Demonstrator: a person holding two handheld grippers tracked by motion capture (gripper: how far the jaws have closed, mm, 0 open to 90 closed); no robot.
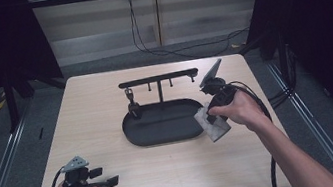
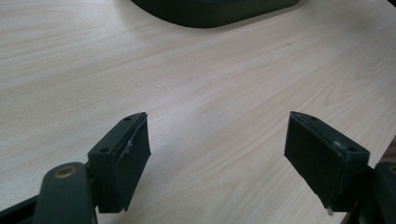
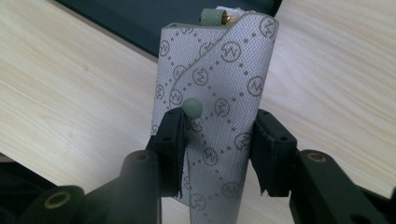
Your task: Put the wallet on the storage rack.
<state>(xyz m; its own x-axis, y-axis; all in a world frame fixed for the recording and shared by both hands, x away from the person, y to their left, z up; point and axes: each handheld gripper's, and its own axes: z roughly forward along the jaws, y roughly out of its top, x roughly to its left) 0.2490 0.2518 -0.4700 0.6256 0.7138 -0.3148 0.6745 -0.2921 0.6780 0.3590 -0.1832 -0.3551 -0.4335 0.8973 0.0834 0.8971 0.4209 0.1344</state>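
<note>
A grey pouch [image 3: 219, 70] printed with round logos and dotted lines is clamped upright between the jaws of my right gripper [image 3: 217, 126], which is shut on it. It has a pale green snap stud [image 3: 192, 107] and a green and gold fitting [image 3: 215, 16] at its top end. In the high view the pouch [image 1: 214, 125] hangs just past the right end of the black oval tray [image 1: 169, 121], under the right gripper [image 1: 214, 115]. My left gripper [image 1: 110, 182] rests low at the table's front left, open, with nothing between its jaws [image 2: 217, 140].
A black T-shaped stand [image 1: 158, 79] with small hooks rises from the tray's back. A small dark item [image 1: 132, 105] hangs from its left hook. The tray's edge [image 2: 210, 11] lies ahead of the left gripper. Cables trail on the floor behind the table.
</note>
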